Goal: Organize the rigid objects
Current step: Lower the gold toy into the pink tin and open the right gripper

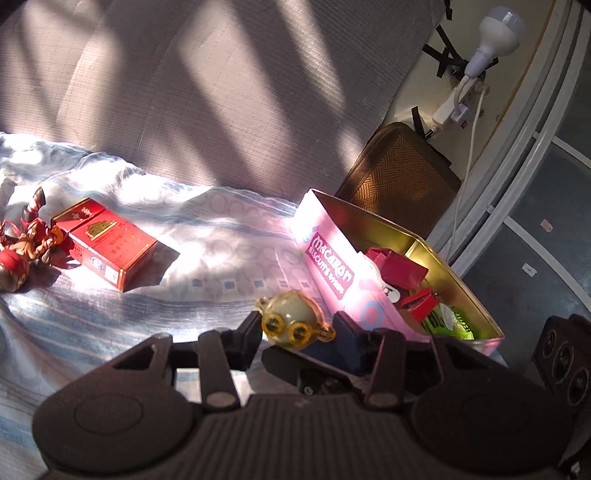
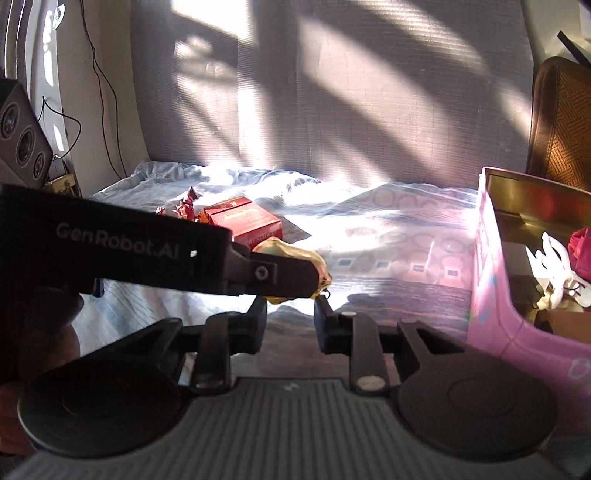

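My left gripper [image 1: 297, 332] is shut on a small round pale toy with yellow goggles [image 1: 295, 321] and holds it just above the sheet, next to the pink biscuit tin [image 1: 328, 258]. In the right wrist view the left gripper [image 2: 317, 275] reaches in from the left with the yellowish toy [image 2: 291, 251] at its tip. Just below it, my right gripper [image 2: 290, 314] stands open with nothing between its fingers. A red box [image 1: 110, 247] [image 2: 245, 221] lies on the sheet at the left. A red and gold figurine [image 1: 26, 243] [image 2: 184, 210] lies beside it.
The open pink tin [image 2: 495, 295] holds red boxes and other small items. A brown woven cushion [image 1: 399, 184] leans behind it. A light bulb on a socket strip [image 1: 495, 33] hangs at the far right. The blue-white sheet [image 1: 207, 266] meets a grey fabric backrest [image 1: 221, 92].
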### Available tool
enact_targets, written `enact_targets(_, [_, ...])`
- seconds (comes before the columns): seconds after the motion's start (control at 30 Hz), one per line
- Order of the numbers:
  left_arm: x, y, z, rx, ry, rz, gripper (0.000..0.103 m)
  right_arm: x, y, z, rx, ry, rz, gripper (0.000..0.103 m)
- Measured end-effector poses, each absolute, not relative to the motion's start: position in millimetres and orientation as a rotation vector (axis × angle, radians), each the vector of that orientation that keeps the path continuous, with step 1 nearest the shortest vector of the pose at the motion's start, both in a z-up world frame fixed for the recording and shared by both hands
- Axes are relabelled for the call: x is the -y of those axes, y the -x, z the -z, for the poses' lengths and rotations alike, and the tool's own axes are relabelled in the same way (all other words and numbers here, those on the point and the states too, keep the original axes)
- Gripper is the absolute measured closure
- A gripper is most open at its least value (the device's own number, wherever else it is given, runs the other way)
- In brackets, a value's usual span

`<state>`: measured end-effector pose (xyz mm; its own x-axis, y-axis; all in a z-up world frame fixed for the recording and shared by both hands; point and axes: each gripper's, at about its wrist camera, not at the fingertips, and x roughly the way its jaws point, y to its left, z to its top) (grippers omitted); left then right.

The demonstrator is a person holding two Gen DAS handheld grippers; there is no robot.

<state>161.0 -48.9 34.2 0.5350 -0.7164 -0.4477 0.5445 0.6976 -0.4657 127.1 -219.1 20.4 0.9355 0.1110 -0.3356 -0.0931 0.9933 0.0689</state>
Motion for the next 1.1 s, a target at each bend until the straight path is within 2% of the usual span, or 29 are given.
enact_targets(0.27, [142.0, -143.0, -79.4, -0.540, 0.171, 0.970, 0.062, 277.6, -70.7, -50.6, -0.170, -0.097, 0.086, 0.074])
enact_targets(0.4, [197.0, -151.6, -65.3, -0.610, 0.137, 1.013, 0.062, 321.0, -58.6, -44.8, -0.214, -0.172, 0.181, 0.073])
enact_targets(0.43, [206.4, -154.4, -60.2, -0.628, 0.137, 1.004, 0.059, 331.0, -58.1, -41.6, -0.229, -0.196, 0.204, 0.072])
enact_targets(0.53, [230.1, -162.6, -46.7, -0.669, 0.107, 0.938, 0.057, 355.8, -63.9, -29.6, -0.261, -0.240, 0.288, 0.066])
enact_targets(0.73, [221.1, -156.2, -58.1, -0.623, 0.100, 0.865, 0.055, 387.4, -45.0, -23.0, -0.206, -0.308, 0.454, 0.067])
enact_targets(0.97, [205.7, -122.1, -73.0, -0.562, 0.015, 0.775, 0.055, 373.8, -3.5, -33.3, -0.119, -0.370, 0.428, 0.067])
enact_targets(1.1, [202.2, -92.2, -70.4, -0.524, -0.075, 0.747, 0.047, 354.5, 14.3, -35.7, -0.103, -0.369, 0.395, 0.067])
